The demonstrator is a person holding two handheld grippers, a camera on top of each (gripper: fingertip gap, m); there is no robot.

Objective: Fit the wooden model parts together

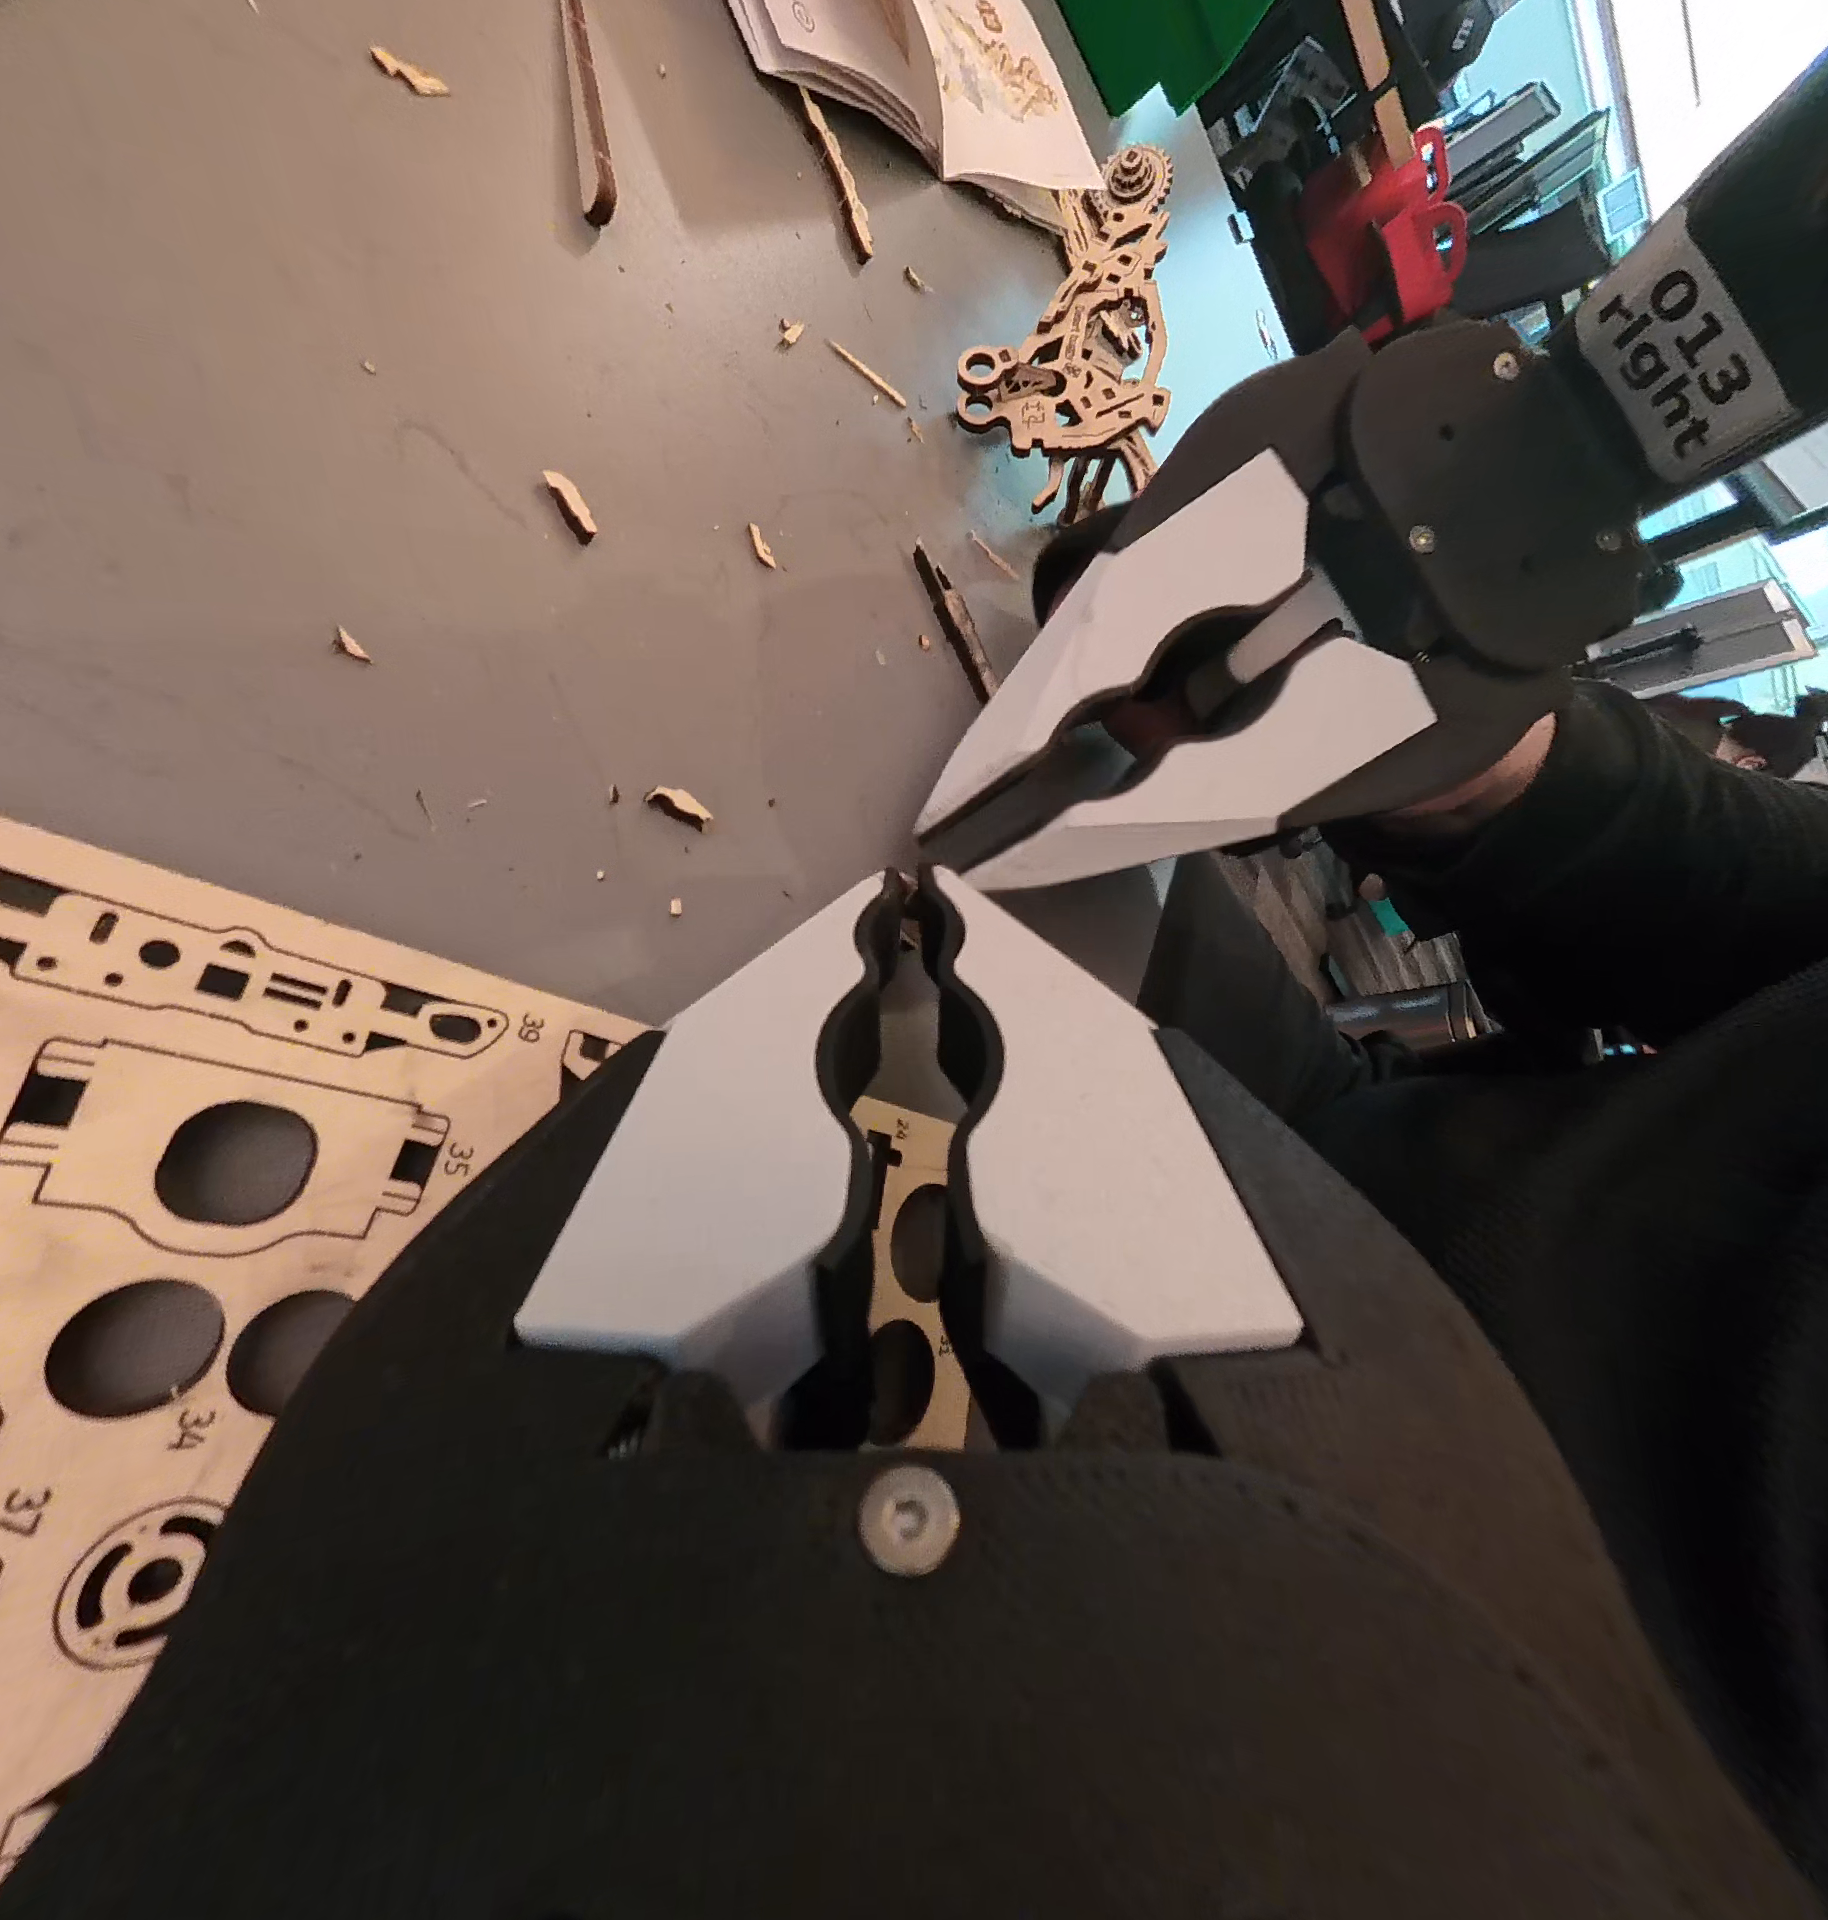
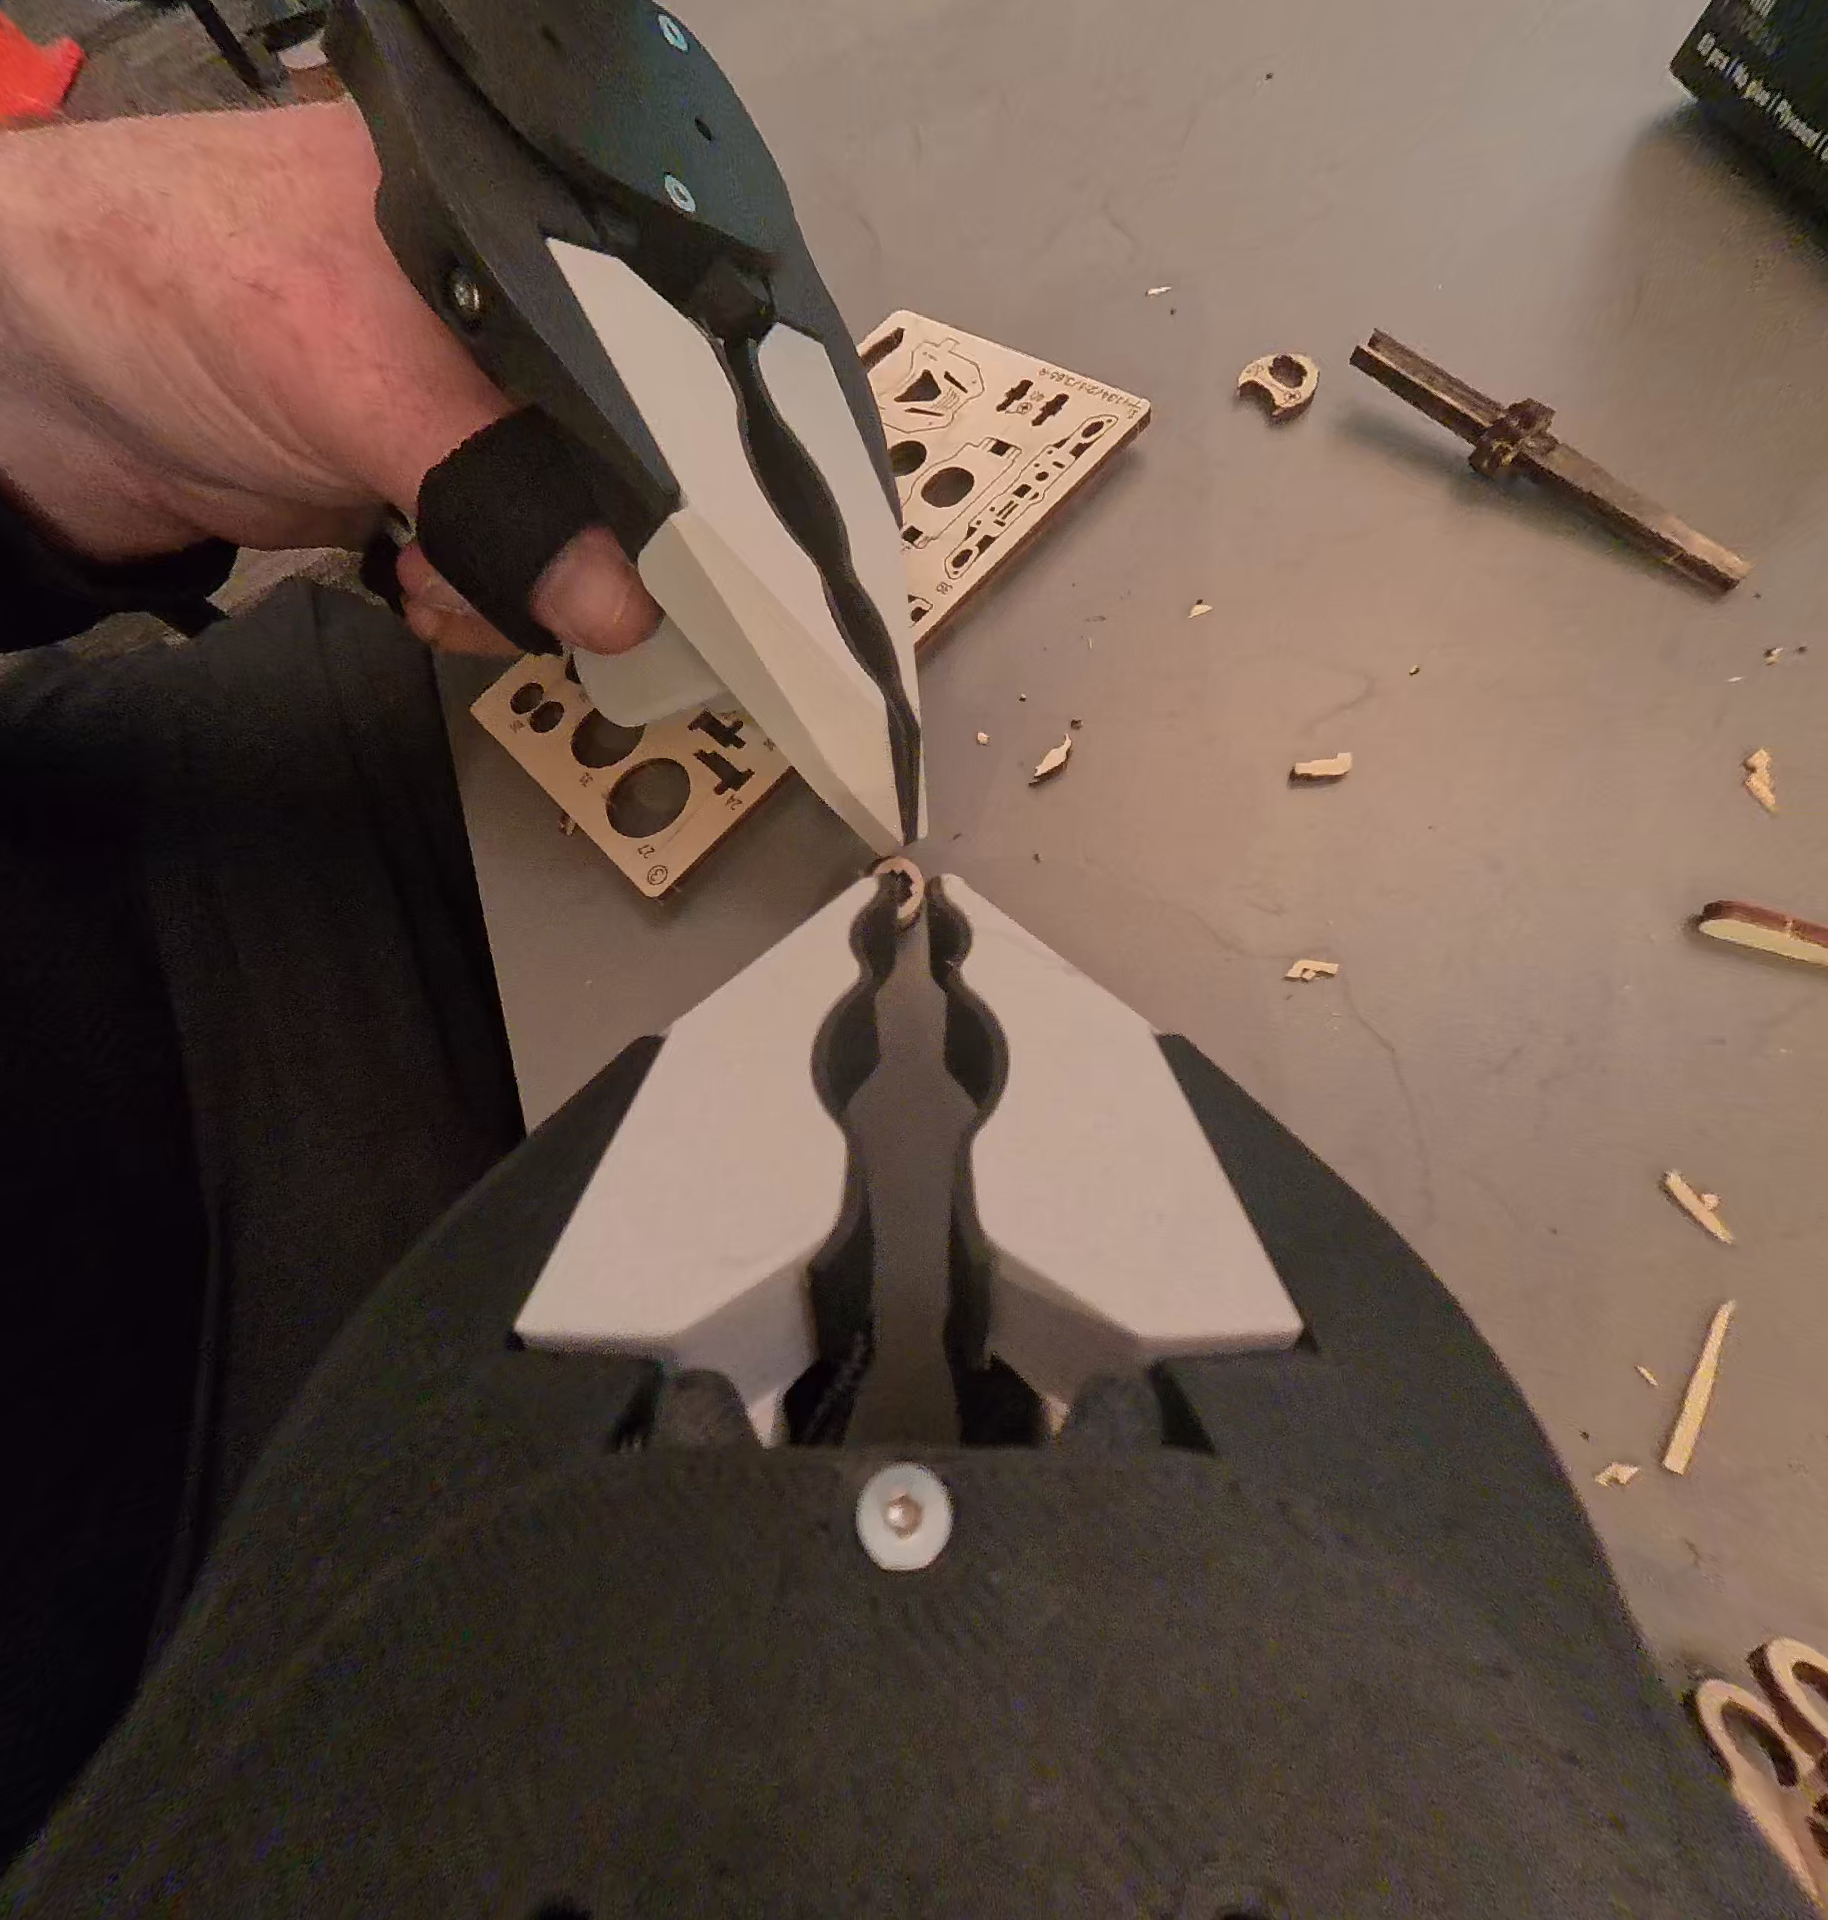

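My right gripper (image 2: pixel 905 885) is shut on a small round wooden disc (image 2: pixel 901 889) with a dark cut-out, held at the fingertips above the grey table (image 2: pixel 1305 1091). My left gripper (image 1: pixel 906 881) is shut on a tiny dark wooden part (image 1: pixel 899 898) that barely shows between its tips. The two grippers meet tip to tip near the table's edge. The left gripper (image 2: pixel 910 831) comes in from the upper left in the right wrist view. The right gripper (image 1: pixel 929 837) comes in from the right in the left wrist view.
A laser-cut plywood part sheet (image 1: pixel 214 1143) lies beside the grippers and also shows in the right wrist view (image 2: pixel 1003 468). A partly built wooden model (image 1: pixel 1086 353), an open booklet (image 1: pixel 941 94), a dark wooden axle (image 2: pixel 1533 457), a black box (image 2: pixel 1783 104) and several wood scraps lie around. Left and right tips are no more than a few centimetres apart. Both grippers' tips are roughly 15 centimetres from the dark wooden axle (image 2: pixel 1533 457).
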